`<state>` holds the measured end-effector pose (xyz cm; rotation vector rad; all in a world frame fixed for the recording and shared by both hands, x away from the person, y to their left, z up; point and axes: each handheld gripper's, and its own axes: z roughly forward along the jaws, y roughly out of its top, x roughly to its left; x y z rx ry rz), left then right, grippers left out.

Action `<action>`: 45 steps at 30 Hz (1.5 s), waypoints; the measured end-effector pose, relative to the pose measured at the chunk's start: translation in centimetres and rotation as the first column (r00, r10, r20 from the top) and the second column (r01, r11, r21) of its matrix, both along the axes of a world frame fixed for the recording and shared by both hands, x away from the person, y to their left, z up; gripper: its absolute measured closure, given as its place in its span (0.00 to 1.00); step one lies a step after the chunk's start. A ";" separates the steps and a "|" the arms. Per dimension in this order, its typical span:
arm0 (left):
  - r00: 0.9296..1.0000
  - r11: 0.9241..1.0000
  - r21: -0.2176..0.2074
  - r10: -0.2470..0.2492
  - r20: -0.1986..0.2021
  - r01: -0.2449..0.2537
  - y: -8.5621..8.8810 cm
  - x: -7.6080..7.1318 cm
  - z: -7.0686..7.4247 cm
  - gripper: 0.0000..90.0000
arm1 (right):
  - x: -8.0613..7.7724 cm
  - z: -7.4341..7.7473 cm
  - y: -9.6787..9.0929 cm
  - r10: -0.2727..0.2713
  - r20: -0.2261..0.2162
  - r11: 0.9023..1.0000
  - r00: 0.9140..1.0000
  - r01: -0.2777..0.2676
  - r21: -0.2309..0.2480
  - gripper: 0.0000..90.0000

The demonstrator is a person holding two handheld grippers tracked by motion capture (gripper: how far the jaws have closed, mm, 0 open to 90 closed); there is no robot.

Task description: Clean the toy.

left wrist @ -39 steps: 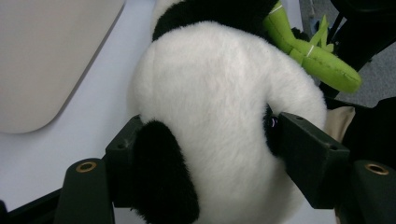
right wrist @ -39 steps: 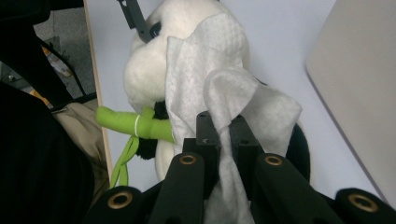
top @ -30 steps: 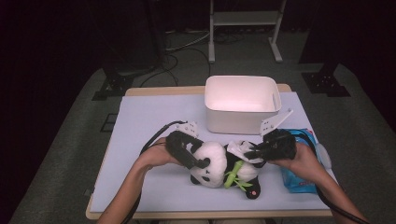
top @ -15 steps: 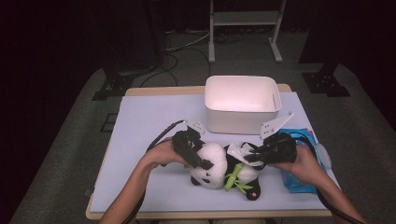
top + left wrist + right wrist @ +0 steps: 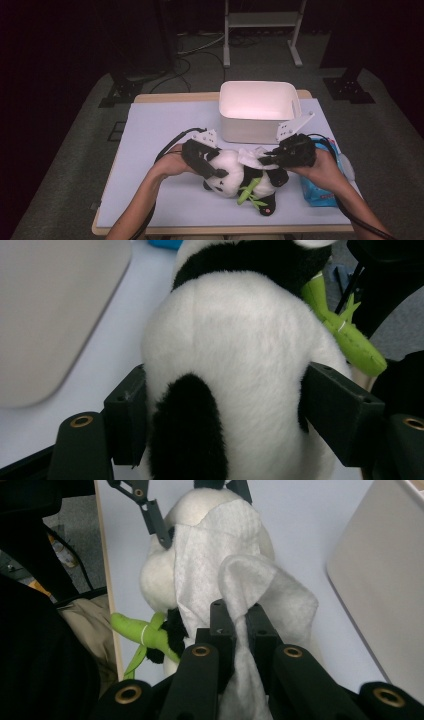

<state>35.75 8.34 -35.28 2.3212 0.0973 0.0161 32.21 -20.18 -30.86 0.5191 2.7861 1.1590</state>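
panda plush [image 5: 235,176] is shown lying near the front middle of the worktop [image 5: 160,125], which is covered by a pale sheet. a white bin [image 5: 257,111] is seen just behind the plush, open side up. a blue packet [image 5: 320,192] is placed at the right edge of the worktop, beside the right hand. the left gripper [image 5: 212,170] is clamped on the white head of the plush, its jaws having just been closing; in the left gripper view the fur is pressed in by both pads [image 5: 127,415]. a white wipe [image 5: 235,575] is pinched between the closed jaws of the right gripper [image 5: 239,617] and is draped over the plush's body. a green bamboo sprig [image 5: 249,190] is attached to the plush's front.
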 end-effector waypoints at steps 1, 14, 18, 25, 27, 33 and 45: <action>1.000 1.000 0.003 0.003 0.011 -0.003 0.1 0.0 0.1 0.29 | 0.1 0.0 0.0 -0.003 -0.004 1.000 1.000 0.003 -0.002 0.94; 0.999 0.998 -0.031 0.045 -0.025 -0.046 1.9 -0.6 -1.4 0.26 | -0.8 -1.7 -1.2 -0.015 -0.056 1.000 0.998 0.015 0.004 0.94; 0.998 0.997 -0.045 0.058 -0.035 -0.060 2.0 -0.9 -1.6 0.26 | -1.1 -1.7 -1.7 -0.019 -0.056 1.000 0.998 0.020 0.003 0.94; 0.997 0.996 -0.049 0.078 -0.027 -0.080 2.2 -1.6 -1.9 0.26 | -0.9 -1.3 -0.7 0.004 -0.044 1.000 0.999 -0.005 -0.013 0.94; 0.996 0.995 -0.056 0.081 -0.025 -0.083 2.3 -1.7 -2.0 0.26 | -0.8 -1.1 -0.1 0.017 -0.041 1.000 0.999 -0.018 -0.020 0.94; 0.995 0.994 -0.054 0.096 -0.023 -0.097 2.4 -1.9 -2.1 0.26 | -0.1 -0.8 1.3 0.037 -0.039 0.999 0.999 -0.038 -0.036 0.94; 0.997 0.996 -0.031 0.078 0.004 -0.078 2.2 -2.2 -1.8 0.26 | 0.9 -0.3 3.7 0.067 -0.038 0.996 0.997 -0.069 -0.060 0.94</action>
